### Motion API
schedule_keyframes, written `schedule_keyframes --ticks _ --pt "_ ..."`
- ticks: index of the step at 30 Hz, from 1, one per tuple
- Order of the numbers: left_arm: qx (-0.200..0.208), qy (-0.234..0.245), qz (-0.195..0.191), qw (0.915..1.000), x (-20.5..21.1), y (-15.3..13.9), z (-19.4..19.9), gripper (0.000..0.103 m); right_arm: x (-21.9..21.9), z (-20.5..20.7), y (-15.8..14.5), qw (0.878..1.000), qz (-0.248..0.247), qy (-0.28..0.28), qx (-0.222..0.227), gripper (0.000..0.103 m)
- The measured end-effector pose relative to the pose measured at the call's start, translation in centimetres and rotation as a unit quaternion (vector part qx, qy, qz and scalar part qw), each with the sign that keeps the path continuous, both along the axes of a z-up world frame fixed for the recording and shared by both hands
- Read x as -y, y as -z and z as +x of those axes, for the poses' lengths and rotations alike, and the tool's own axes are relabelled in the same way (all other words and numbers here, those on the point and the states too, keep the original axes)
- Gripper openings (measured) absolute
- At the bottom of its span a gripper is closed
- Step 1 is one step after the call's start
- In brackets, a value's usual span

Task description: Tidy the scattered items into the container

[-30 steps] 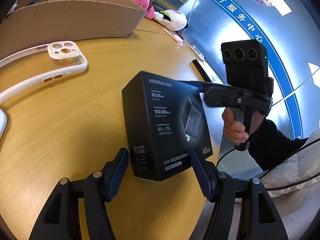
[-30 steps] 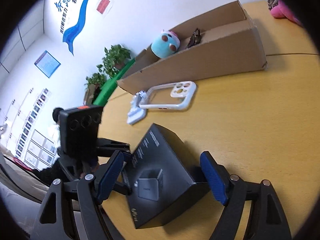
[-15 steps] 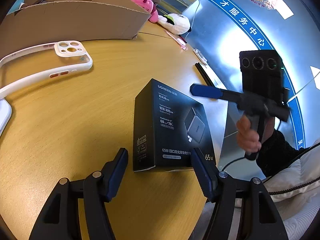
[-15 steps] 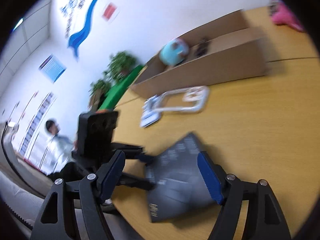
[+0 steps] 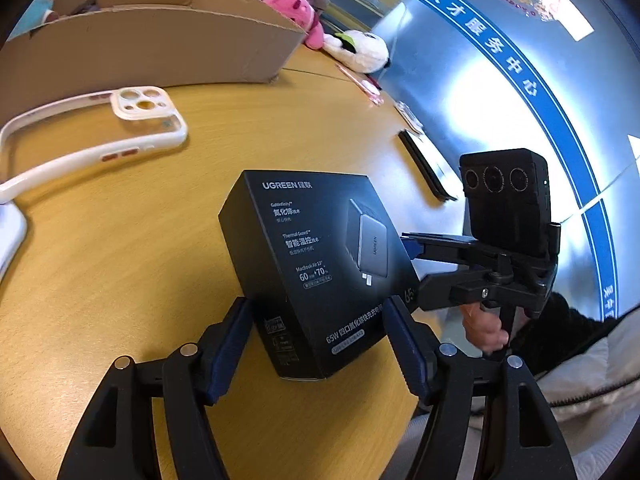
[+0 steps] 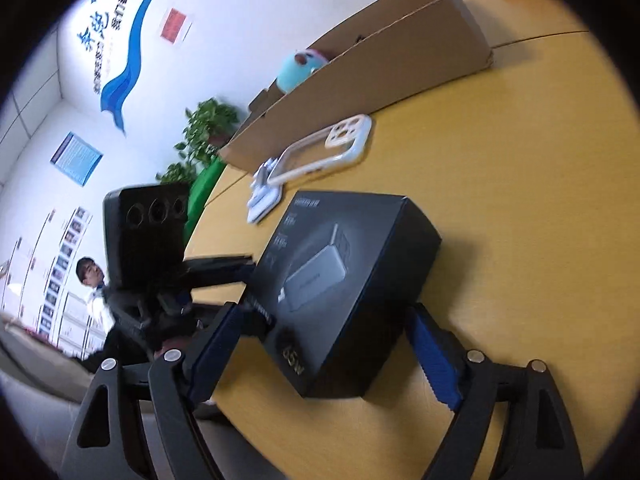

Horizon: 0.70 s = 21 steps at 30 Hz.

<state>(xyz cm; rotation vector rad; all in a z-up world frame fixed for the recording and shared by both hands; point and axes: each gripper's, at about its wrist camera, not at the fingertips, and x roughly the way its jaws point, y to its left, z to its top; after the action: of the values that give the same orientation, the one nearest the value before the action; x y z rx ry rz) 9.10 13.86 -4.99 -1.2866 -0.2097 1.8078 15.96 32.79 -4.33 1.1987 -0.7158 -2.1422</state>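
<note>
A black UGREEN charger box (image 5: 320,264) lies on the yellow wooden table, near its right edge. My left gripper (image 5: 320,344) is open, with its blue pads on either side of the box's near end. My right gripper (image 6: 332,356) is also open and straddles the same box (image 6: 344,280) from the opposite side; it also shows in the left wrist view (image 5: 412,244) at the box's right edge. The cardboard box container (image 5: 152,48) stands at the back of the table, with a teal plush (image 6: 300,68) inside.
A white phone case (image 5: 100,128) and a white flat item (image 6: 262,200) lie left of the charger box. A pink plush (image 5: 298,16) and a white plush (image 5: 360,50) sit beyond the container. A black strip (image 5: 424,168) lies at the table edge.
The right gripper has come back in against the charger box after swinging away. The box has turned and now sits between both pairs of fingers.
</note>
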Motion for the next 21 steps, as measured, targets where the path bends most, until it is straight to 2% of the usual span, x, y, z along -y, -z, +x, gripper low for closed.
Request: schedule_keyframes --ticks 3,6,8,12,14,16,17,21 --pt "0.012 -0.021 0.011 0.9996 0.5 0.3 -0.7 0.068 -0.3 -0.6 0.2 1.0 0.002 0.028 0.004 0.077" --pt "0.013 -0.039 0.01 0.9991 0.6 0.2 -1.2 0.066 0.0 -1.4 0.1 0.998 0.042 0.041 0.012 0.062" --pt "0.005 -0.05 0.006 0.9987 0.4 0.0 -1.5 0.062 0.1 -2.0 0.0 0.997 0.052 0.048 0.019 0.062" --pt "-0.013 -0.063 -0.004 0.9979 0.5 -0.6 -1.6 0.048 0.7 -2.2 -0.2 0.995 0.077 0.056 0.016 0.061" --pt "-0.015 -0.069 -0.005 0.9975 0.8 -0.8 -1.8 0.047 1.0 -1.9 -0.4 0.995 0.087 0.058 0.006 0.059" --pt "-0.014 -0.081 -0.007 0.9965 1.4 -0.8 -2.0 0.047 1.2 -1.6 -0.7 0.994 0.086 0.063 -0.007 0.048" --pt "-0.014 -0.086 -0.006 0.9962 1.7 -0.9 -2.1 0.047 1.2 -1.6 -0.8 0.994 0.082 0.067 -0.013 0.045" --pt "-0.022 -0.098 -0.011 0.9949 2.3 -1.2 -2.0 0.046 1.7 -1.6 -1.2 0.994 0.088 0.06 -0.023 0.043"
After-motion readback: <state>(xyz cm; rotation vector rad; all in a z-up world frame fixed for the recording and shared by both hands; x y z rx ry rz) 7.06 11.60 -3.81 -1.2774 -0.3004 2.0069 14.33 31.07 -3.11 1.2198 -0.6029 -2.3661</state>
